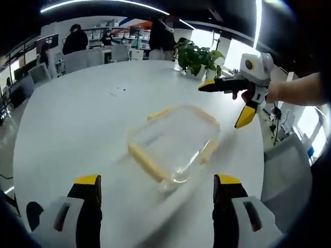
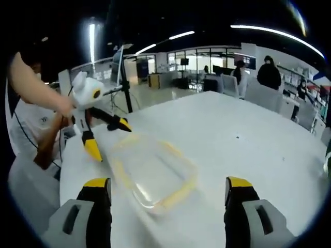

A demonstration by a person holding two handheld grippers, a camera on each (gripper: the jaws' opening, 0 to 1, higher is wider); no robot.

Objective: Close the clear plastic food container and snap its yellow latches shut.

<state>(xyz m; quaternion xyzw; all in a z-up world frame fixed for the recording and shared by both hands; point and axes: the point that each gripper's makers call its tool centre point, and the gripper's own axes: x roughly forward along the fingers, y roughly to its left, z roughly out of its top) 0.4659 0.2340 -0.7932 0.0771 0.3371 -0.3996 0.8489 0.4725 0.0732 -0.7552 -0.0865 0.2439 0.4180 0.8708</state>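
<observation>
White table [image 1: 77, 124], unlabelled clear container [image 1: 173, 142]

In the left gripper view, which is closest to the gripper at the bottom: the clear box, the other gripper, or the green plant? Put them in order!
From the left gripper:
1. Clear food container, on the white table right ahead of its open jaws.
2. Right gripper, held in the air past the container, to the right, jaws spread.
3. Potted plant, at the table's far edge.

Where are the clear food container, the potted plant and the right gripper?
Clear food container [image 1: 175, 142]: left gripper view, lid centre.
Potted plant [image 1: 195, 56]: left gripper view, leaves.
Right gripper [image 1: 225, 106]: left gripper view, between yellow tips.
</observation>
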